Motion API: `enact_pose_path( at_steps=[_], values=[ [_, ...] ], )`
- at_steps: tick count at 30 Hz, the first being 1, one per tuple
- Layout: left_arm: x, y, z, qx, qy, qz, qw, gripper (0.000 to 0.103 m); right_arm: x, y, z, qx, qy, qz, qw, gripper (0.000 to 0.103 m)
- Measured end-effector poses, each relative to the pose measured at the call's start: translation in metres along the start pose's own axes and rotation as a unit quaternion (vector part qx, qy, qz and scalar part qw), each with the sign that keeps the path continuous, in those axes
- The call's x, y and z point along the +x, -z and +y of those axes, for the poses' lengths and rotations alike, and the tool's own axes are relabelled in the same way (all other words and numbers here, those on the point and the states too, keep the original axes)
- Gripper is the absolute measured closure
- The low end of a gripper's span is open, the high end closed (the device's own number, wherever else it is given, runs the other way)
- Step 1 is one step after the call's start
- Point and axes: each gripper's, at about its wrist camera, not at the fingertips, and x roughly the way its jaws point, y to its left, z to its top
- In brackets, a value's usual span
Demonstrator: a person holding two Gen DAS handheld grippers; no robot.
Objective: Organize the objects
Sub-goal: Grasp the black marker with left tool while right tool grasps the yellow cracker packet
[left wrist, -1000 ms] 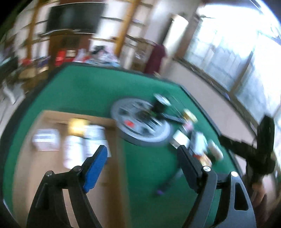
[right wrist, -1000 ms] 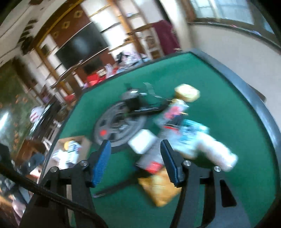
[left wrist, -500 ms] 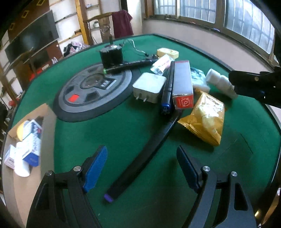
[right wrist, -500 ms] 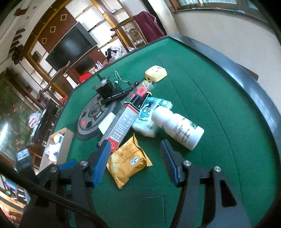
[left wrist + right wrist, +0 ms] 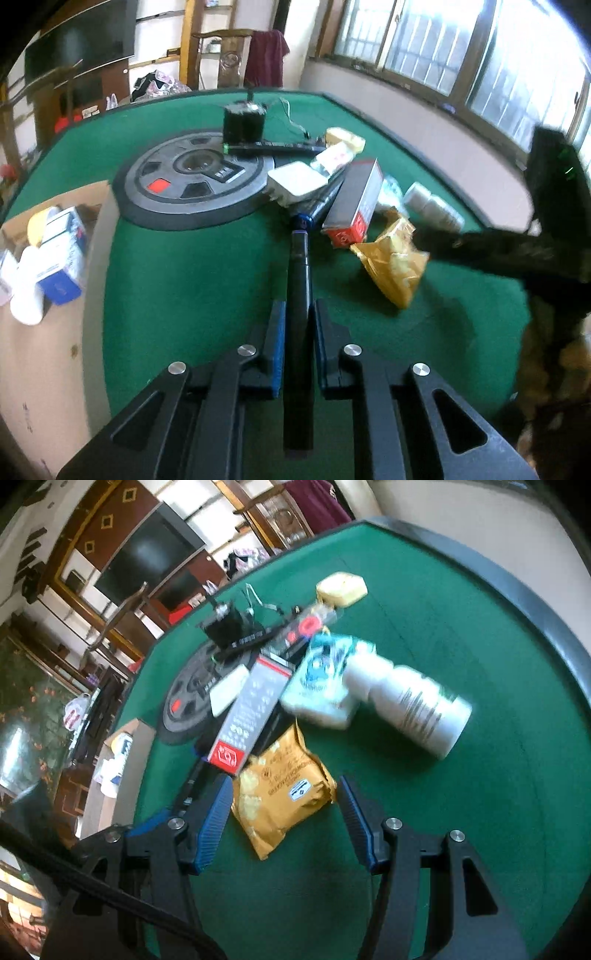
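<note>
My left gripper (image 5: 298, 317) is shut on a long black stick-shaped object (image 5: 300, 280) that lies on the green table (image 5: 192, 280). My right gripper (image 5: 284, 805) is open, its fingers on either side of a yellow snack packet (image 5: 280, 794); the packet also shows in the left wrist view (image 5: 395, 262). Behind the packet lie a long grey box with a red end (image 5: 247, 716), a white bottle (image 5: 410, 701), a tissue pack (image 5: 321, 679) and a white adapter (image 5: 295, 181).
A grey weight plate (image 5: 192, 181) with a black block (image 5: 243, 123) on it lies at the back. A cardboard box (image 5: 44, 332) on the left holds a white bottle and small cartons. A yellow plug (image 5: 341, 589) lies far back. The right gripper's arm (image 5: 517, 251) crosses on the right.
My left gripper has closed on the black stick. My right gripper has dropped toward the yellow packet, which now sits between its fingers.
</note>
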Motion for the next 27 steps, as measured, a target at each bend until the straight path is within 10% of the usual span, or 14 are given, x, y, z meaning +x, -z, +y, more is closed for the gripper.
enact_pose_path(
  at_steps=[17, 27],
  values=[
    [-0.060, 0.025, 0.056, -0.090, 0.068, -0.062, 0.9916, 0.091, 0.029, 0.005, 0.041, -0.014, 0.075, 0.003, 0.997, 0.033],
    [-0.066, 0.034, 0.074, -0.110, 0.070, -0.072, 0.9888, 0.091, 0.058, 0.019, 0.088, -0.134, 0.175, 0.015, 0.975, 0.022]
  ],
)
